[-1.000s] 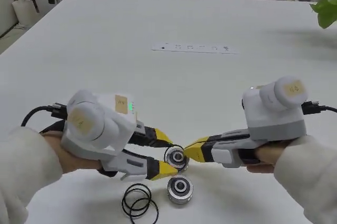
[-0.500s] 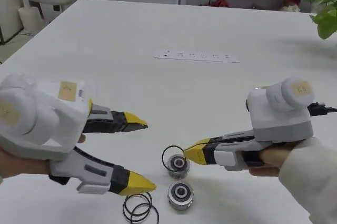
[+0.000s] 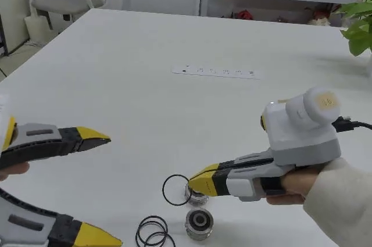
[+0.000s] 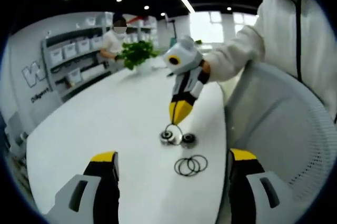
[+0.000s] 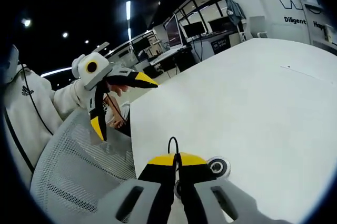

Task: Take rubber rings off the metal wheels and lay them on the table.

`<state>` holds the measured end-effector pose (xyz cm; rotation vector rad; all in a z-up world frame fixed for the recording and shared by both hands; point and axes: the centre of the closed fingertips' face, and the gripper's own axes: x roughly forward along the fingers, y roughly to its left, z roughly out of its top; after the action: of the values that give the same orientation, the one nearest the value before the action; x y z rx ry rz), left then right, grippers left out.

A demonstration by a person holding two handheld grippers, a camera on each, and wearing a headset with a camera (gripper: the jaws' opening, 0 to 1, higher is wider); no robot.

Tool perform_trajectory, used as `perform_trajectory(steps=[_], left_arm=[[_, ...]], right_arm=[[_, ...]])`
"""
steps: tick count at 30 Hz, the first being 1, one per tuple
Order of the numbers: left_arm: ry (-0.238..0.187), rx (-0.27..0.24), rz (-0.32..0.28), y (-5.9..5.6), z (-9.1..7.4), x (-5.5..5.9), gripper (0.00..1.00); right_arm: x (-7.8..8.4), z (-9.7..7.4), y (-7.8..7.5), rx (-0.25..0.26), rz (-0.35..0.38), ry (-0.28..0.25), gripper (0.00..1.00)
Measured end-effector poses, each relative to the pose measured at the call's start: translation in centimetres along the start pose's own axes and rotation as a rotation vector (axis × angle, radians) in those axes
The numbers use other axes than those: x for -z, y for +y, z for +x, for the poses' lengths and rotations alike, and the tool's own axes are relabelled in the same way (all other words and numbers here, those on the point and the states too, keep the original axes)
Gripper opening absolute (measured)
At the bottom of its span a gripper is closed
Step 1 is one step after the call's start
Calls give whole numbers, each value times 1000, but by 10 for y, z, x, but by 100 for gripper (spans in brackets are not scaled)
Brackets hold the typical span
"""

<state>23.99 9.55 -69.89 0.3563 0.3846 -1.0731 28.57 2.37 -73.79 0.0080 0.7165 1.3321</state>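
1. The left gripper (image 3: 113,189) is held well to the left of the far wheel (image 3: 198,198). Its yellow-tipped jaws are spread wide with nothing between them. The right gripper view shows it (image 5: 124,106) spread the same way.
2. The loose rubber rings (image 3: 139,228) are a few overlapping black loops. They lie flat on the table (image 3: 145,101), left of the far wheel and nearer the person. In the left gripper view they (image 4: 191,165) sit just in front of both wheels.
3. The pinched ring (image 3: 164,190) stands out to the left of the far wheel, with its right side at the wheel. I cannot tell whether any of it is round the wheel.
4. The near wheel (image 3: 199,221) lies face up just beside the far wheel, on the person's side.
5. The right gripper (image 3: 195,182) reaches in from the right, with its tips over the far wheel. Its jaws are pressed together on the pinched ring. In its own view (image 5: 178,159) the thin black loop (image 5: 172,142) rises from between the tips.
6. A power strip (image 3: 218,72) lies well beyond the far wheel.
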Motion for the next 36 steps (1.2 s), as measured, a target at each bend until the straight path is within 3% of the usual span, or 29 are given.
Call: perform_trajectory(steps=[4, 10, 20, 25, 28, 36], left_arm=[[-6, -20, -38, -7, -11, 4, 91], [-20, -78, -90, -7, -24, 15, 94], [-19, -120, -135, -9, -30, 26, 96], [-19, -134, -146, -8, -32, 28, 96], [-29, -141, -167, -9, -34, 30, 95], [-34, -151, -197, -10, -35, 37, 95]], right_arm=[[3, 3, 6, -16, -7, 20, 0], [14, 9, 13, -40, 0, 58, 0], [32, 22, 22, -74, -1, 126, 0], [45, 31, 18, -62, -8, 174, 0], [52, 36, 13, -27, -24, 193, 0], [50, 38, 6, 2, -48, 199, 0]])
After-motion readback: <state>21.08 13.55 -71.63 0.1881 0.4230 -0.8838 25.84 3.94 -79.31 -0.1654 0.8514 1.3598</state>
